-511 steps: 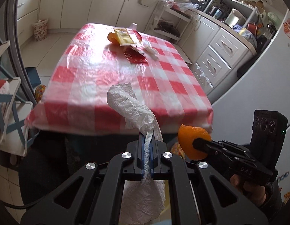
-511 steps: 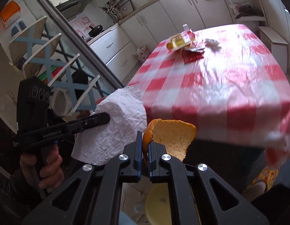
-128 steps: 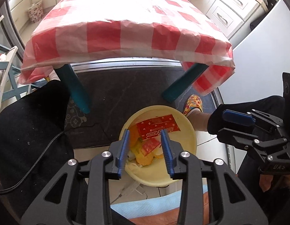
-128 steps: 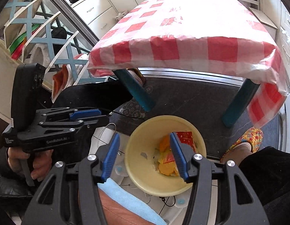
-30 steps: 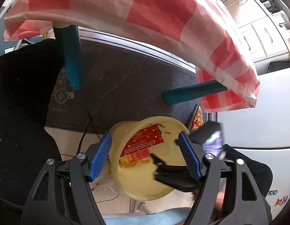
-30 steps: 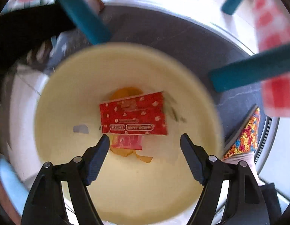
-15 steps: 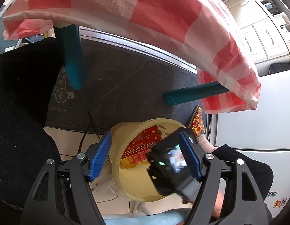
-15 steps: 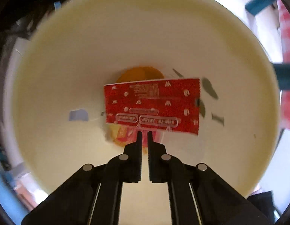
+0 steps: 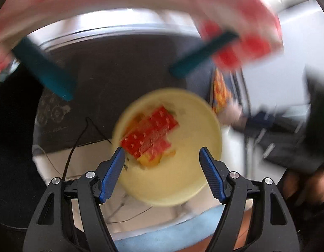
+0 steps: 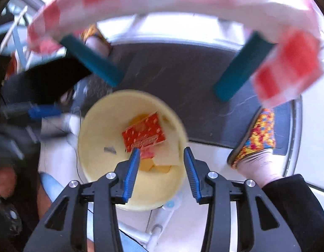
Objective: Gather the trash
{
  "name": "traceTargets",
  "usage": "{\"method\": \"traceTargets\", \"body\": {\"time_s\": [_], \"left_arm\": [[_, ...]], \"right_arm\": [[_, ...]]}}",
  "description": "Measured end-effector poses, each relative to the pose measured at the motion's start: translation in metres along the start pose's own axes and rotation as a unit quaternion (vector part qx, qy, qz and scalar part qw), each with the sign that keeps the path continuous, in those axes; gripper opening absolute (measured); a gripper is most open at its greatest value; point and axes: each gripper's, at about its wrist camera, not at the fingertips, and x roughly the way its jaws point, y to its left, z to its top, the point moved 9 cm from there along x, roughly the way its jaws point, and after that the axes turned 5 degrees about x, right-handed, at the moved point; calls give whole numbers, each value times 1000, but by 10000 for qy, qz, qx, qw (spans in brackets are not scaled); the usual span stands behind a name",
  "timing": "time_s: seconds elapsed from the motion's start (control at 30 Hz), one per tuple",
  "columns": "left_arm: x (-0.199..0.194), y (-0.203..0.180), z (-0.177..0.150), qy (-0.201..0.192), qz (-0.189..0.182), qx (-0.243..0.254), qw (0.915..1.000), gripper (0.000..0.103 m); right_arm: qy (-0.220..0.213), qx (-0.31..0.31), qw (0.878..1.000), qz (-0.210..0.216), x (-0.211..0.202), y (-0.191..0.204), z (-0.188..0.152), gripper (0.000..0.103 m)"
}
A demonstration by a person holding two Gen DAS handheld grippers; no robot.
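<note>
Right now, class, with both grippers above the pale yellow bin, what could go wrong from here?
1. Loose cables lie on the floor beside the pale yellow plastic bin; a gripper or foot might snag them.
2. The foot in the multicoloured patterned slipper stands close to the bin and could knock it, spilling the red printed wrapper and orange peel.
3. The right gripper, jaws just opening and empty, could clip the bin's rim.

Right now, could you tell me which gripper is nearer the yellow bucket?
Neither clearly. The left gripper and right gripper both hover open above the yellow bucket; motion blur hides any difference.
</note>
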Motion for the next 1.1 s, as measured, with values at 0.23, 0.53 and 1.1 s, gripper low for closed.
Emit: {"method": "traceTargets", "body": {"time_s": [0.23,0.53,1.1], "left_arm": [[81,-31,0,1015,569,694,9908,69],[82,-40,21,666,771,867,9910,2],[-54,-8,9,-1127,846,-19,9900,29]], "right_arm": [[-844,694,9924,567,-25,-11,31,47],[-736,804,9931,443,-12,-26,29,47],[-497,-47,9963,698,-3,46,4,51]]}}
